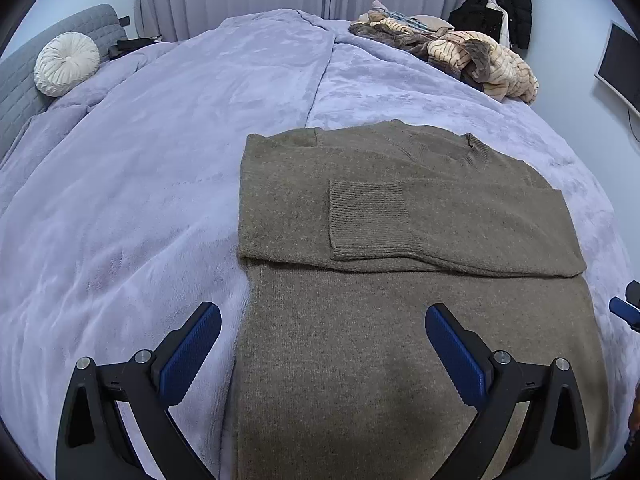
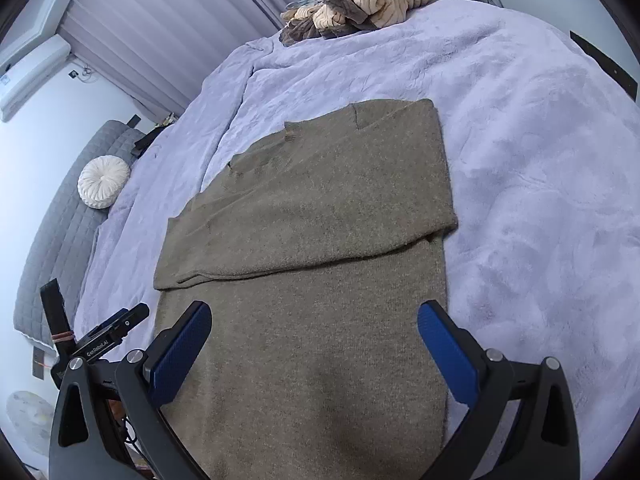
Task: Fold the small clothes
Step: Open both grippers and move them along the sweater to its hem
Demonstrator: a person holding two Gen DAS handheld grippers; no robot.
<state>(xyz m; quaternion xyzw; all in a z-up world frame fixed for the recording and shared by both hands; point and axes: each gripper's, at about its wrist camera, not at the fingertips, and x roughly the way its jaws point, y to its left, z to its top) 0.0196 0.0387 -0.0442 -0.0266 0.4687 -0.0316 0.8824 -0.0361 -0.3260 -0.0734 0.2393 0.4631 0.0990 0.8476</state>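
Both jaws wide open and empty, left gripper and right gripper over the sweater; uneven pinches could skew its folded sleeves.

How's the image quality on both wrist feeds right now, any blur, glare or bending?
Left wrist: sharp, soft even light, no glare; fisheye bulges the bed, and a faint shadow falls on the sweater near the bottom edge. Right wrist: equally sharp, horizon tilted, curtains bowed, dark vignette in the corners.

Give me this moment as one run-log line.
step: mid-fold | sweater: flat on blanket, sleeves folded across chest | left gripper: open, empty | right gripper: open, empty
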